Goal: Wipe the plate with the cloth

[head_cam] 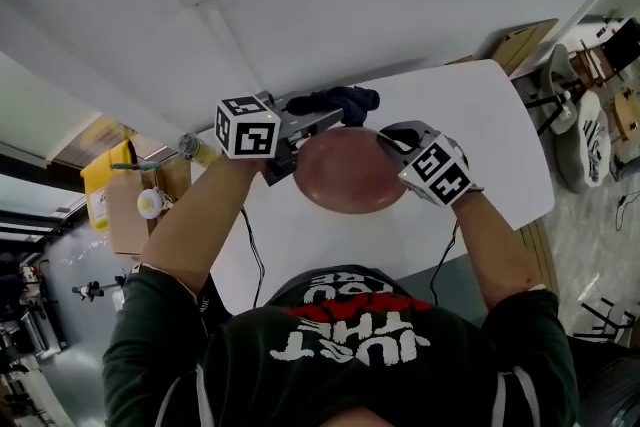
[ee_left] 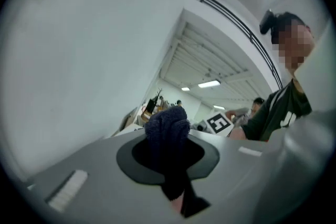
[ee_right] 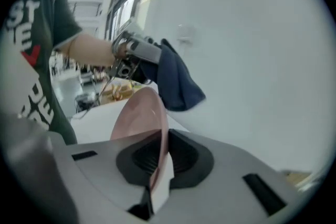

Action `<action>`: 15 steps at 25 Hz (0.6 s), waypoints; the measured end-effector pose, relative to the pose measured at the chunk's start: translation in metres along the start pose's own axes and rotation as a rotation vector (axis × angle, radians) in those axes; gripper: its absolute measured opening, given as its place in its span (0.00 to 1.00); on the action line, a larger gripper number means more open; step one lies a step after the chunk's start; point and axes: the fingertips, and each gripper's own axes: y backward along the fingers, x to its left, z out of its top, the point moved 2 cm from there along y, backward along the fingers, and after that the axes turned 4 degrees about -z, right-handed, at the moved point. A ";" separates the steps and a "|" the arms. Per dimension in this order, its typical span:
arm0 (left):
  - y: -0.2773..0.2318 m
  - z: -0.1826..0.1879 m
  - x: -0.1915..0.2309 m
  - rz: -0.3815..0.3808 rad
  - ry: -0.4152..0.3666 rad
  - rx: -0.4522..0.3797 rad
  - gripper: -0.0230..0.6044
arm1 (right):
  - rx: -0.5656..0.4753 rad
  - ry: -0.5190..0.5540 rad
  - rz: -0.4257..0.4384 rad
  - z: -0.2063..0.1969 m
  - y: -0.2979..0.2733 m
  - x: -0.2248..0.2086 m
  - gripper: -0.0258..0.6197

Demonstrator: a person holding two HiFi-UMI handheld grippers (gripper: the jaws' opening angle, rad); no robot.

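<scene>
The right tool (head_cam: 392, 141) clamps the plate (head_cam: 345, 175) by its rim, the left tool (head_cam: 332, 113) pinches the cloth (head_cam: 352, 99) just beside it; wiping seems barely started.

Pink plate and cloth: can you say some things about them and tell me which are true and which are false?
1. The right tongs are shut on the rim of the pink plate. True.
2. The cloth is bright yellow. False: it is dark blue.
3. The left tongs are shut on the cloth. True.
4. The pink plate lies flat on the table with nothing holding it. False: the right tongs hold it by its rim, tilted.
</scene>
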 end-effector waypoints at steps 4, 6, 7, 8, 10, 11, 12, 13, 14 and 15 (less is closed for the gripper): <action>0.066 0.041 0.022 0.074 0.070 -0.236 0.12 | -0.191 -0.401 0.066 -0.017 0.026 -0.034 0.07; 0.091 0.048 0.029 0.100 0.107 -0.330 0.12 | -0.317 -0.618 0.115 -0.027 0.040 -0.052 0.07; 0.099 0.048 0.032 0.101 0.127 -0.371 0.12 | -0.386 -0.729 0.147 -0.030 0.047 -0.061 0.07; 0.102 0.047 0.034 0.093 0.150 -0.405 0.12 | -0.453 -0.832 0.183 -0.032 0.052 -0.068 0.07; 0.103 0.040 0.038 0.071 0.191 -0.439 0.12 | -0.568 -0.996 0.257 -0.027 0.053 -0.077 0.07; 0.102 0.037 0.040 0.064 0.205 -0.445 0.12 | -0.615 -1.055 0.288 -0.020 0.047 -0.078 0.07; 0.100 0.035 0.041 0.059 0.213 -0.450 0.12 | -0.655 -1.102 0.318 -0.012 0.040 -0.078 0.07; 0.095 0.032 0.040 0.050 0.219 -0.460 0.12 | -0.691 -1.140 0.350 -0.005 0.035 -0.075 0.07; 0.086 0.031 0.034 0.032 0.223 -0.476 0.12 | -0.722 -1.172 0.385 -0.001 0.032 -0.070 0.07; 0.074 0.030 0.026 0.010 0.225 -0.495 0.12 | -0.747 -1.196 0.424 0.001 0.031 -0.063 0.07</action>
